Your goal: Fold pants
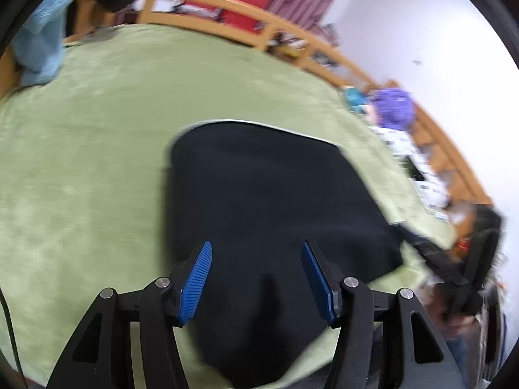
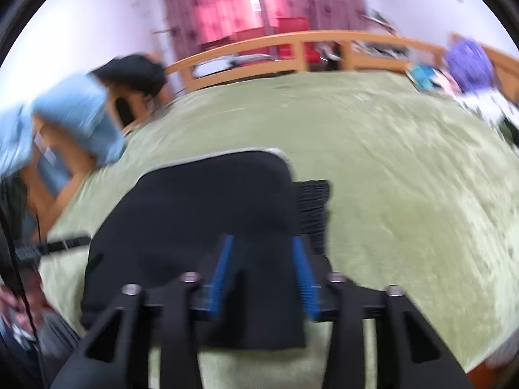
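The black pants point(image 1: 272, 201) lie folded into a compact rectangle on the green blanket point(image 1: 84, 168). My left gripper point(image 1: 257, 246) hovers over their near end, open, with its blue pads point(image 1: 196, 282) wide apart and nothing between them. In the right wrist view the pants point(image 2: 201, 207) fill the centre, and a ribbed black band point(image 2: 313, 207) sticks out at their right edge. My right gripper point(image 2: 263, 253) is over their near right part, pads point(image 2: 223, 269) a narrow gap apart with black cloth between them. Blur hides whether they pinch it.
A wooden bed rail point(image 1: 233, 9) runs along the blanket's far side, with red curtains point(image 2: 227, 3) behind it. A light blue cloth point(image 2: 78, 113) lies at the left edge. A purple item point(image 1: 394, 107) and clutter sit along the right rail.
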